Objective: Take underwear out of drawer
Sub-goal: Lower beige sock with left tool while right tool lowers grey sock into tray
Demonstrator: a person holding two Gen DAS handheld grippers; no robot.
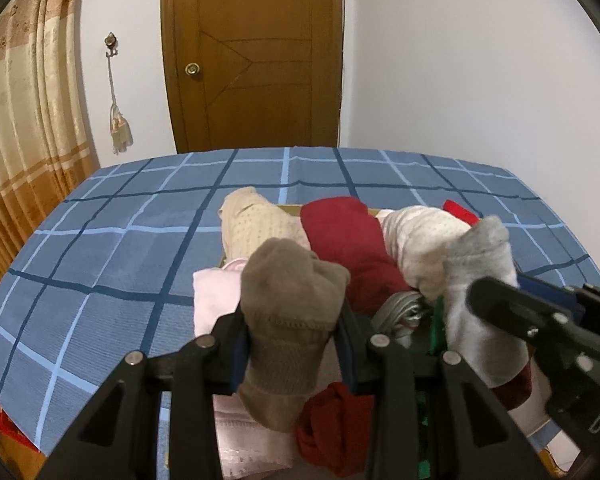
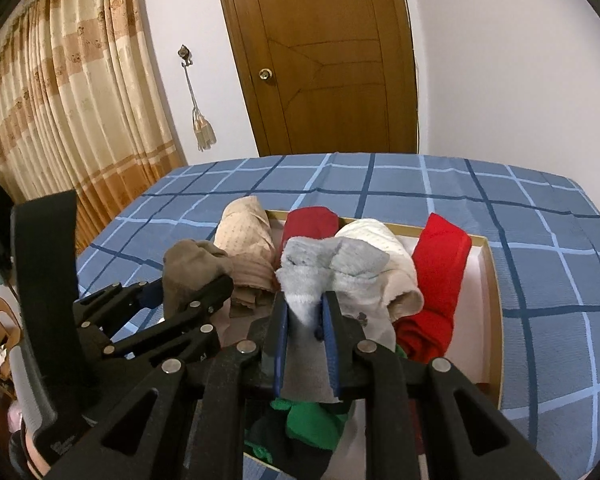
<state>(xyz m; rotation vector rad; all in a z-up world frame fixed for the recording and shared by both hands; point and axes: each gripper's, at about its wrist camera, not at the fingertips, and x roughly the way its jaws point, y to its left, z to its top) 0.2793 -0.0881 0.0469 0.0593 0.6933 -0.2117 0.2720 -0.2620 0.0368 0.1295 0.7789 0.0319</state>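
A wooden drawer (image 2: 494, 280) full of rolled garments lies on the bed. My left gripper (image 1: 294, 316) is shut on an olive-brown sock (image 1: 292, 280) and holds it above the drawer's left part. Just to its right, my right gripper (image 2: 306, 312) is shut on a grey sock (image 2: 320, 264). The left wrist view shows the grey sock (image 1: 480, 256) at the right, and the right wrist view shows the brown sock (image 2: 196, 264) at the left. Below lie a beige dotted roll (image 2: 244, 232), a dark red roll (image 1: 344, 236), a cream roll (image 2: 376, 248), a bright red piece (image 2: 440, 272) and green cloth (image 2: 312, 420).
The bed carries a blue checked sheet (image 1: 120, 248) that spreads wide to the left and behind the drawer. A pink garment (image 1: 214, 296) lies at the drawer's left side. A brown door (image 1: 256, 60) stands behind the bed and striped curtains (image 2: 60, 100) hang at the left.
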